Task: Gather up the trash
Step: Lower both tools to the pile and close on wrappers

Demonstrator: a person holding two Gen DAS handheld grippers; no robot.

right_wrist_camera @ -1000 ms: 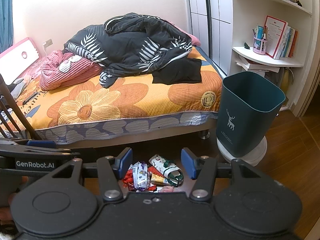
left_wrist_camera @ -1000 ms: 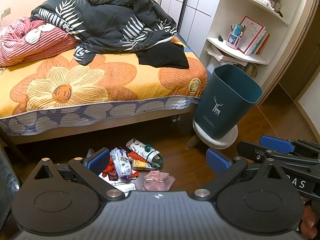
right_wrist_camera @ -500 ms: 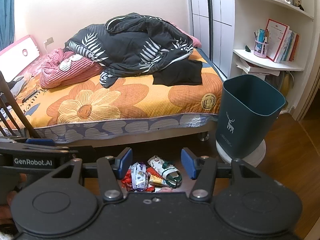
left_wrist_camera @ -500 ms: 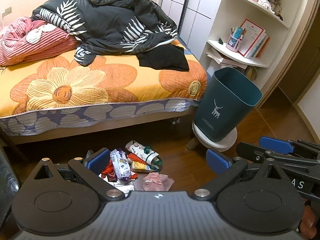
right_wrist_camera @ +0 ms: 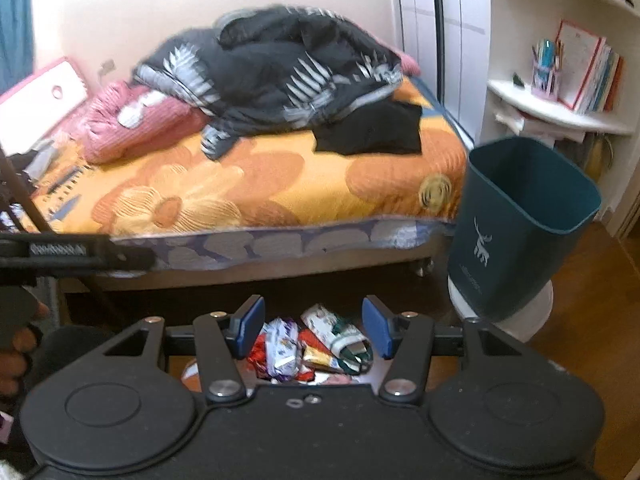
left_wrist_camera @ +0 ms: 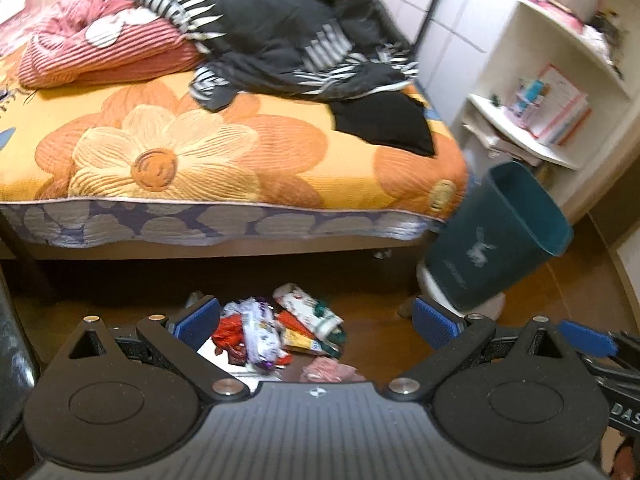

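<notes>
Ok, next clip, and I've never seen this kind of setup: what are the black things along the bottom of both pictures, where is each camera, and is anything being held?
There is no robot here. A person carries a two-finger gripper in each hand, and each gripper has a wide-angle camera looking forward along its fingers. The black shapes are the grippers' own bodies; the blue pieces are the finger pads.

One picture comes from the left gripper, the other from the right gripper. Both are open and hold nothing.

Both look down at a pile of wrappers on the wooden floor, in front of a bed. To the right stands a dark teal bin with a deer mark, on a round white base, beside white shelves. Both pictures are slightly blurred.
</notes>
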